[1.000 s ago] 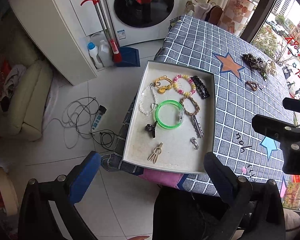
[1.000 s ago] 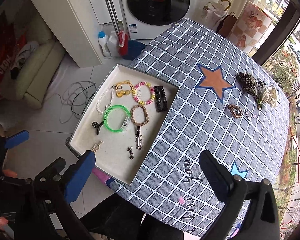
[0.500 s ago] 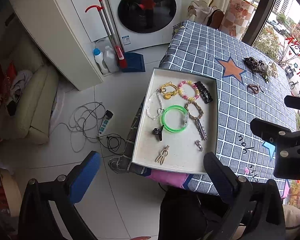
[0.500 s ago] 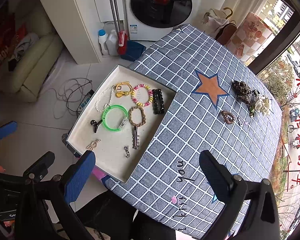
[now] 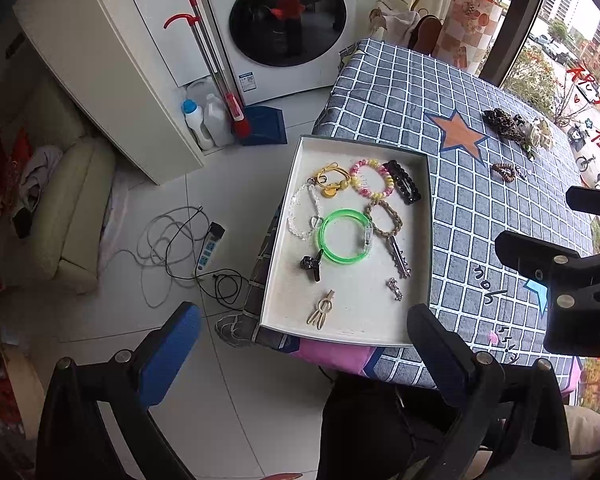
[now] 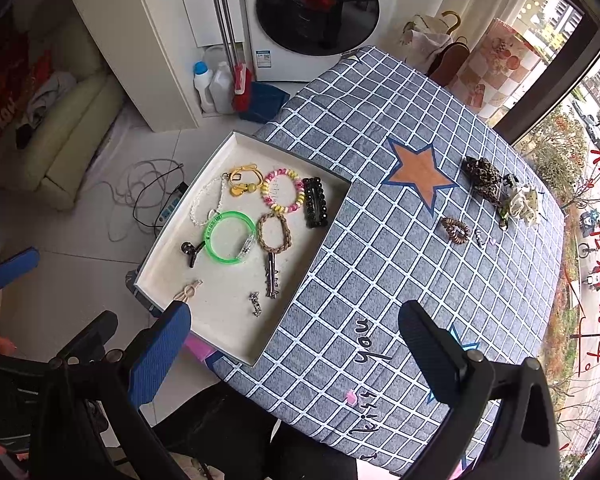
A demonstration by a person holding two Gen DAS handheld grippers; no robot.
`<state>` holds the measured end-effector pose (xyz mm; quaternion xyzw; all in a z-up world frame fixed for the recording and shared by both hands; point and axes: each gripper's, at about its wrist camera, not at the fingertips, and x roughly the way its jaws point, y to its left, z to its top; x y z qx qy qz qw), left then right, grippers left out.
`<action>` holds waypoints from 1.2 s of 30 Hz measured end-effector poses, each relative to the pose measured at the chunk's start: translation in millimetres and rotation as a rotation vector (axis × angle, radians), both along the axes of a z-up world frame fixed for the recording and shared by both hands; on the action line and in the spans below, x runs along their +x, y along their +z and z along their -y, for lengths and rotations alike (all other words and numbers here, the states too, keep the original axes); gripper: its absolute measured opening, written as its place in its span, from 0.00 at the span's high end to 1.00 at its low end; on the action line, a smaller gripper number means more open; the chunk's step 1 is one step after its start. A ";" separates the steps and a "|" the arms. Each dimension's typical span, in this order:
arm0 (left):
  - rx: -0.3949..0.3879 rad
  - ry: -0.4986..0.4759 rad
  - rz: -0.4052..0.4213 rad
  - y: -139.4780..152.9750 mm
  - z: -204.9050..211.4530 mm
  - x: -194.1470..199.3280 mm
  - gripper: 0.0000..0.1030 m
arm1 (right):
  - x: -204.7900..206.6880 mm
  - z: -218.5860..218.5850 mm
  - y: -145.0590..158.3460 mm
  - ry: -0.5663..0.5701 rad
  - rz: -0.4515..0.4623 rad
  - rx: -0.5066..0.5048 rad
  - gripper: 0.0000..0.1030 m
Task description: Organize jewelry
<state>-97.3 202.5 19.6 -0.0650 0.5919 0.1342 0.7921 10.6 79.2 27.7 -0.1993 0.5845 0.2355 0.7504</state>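
Observation:
A shallow white tray (image 5: 380,332) (image 6: 228,328) sits at the near left corner of the checked tablecloth. It holds a green bangle (image 5: 343,236) (image 6: 229,237), a pink-yellow bead bracelet (image 5: 370,179), a braided bracelet (image 6: 274,232), a black hair clip (image 6: 314,202) and several small pieces. A brown coil hair tie (image 6: 455,230) and a leopard scrunchie (image 6: 482,178) lie on the cloth to the right. My left gripper (image 5: 300,340) and right gripper (image 6: 296,344) are both open and empty, held high above the table.
The blue checked table (image 6: 400,280) has an orange star (image 6: 418,172). A washing machine (image 5: 284,24), a mop (image 5: 216,64), bottles (image 5: 198,124) and cables (image 5: 172,248) are on the floor to the left. A window (image 6: 580,160) is at the right.
Both grippers have risen and pulled back from the table, so the tray and jewelry look smaller. Nothing on the table has moved.

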 end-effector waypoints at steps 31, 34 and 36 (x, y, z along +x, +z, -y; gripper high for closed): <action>0.010 -0.005 -0.007 -0.6 -0.4 -1.4 0.00 | -6.6 -6.5 -5.0 -0.006 -0.012 0.006 0.00; 0.011 -0.007 -0.007 -0.7 -0.4 -2.3 0.00 | -7.5 -7.2 -5.3 -0.006 -0.013 0.006 0.00; 0.013 -0.008 -0.007 -0.8 -0.1 -2.6 0.00 | -7.2 -6.9 -5.1 -0.006 -0.012 0.006 0.00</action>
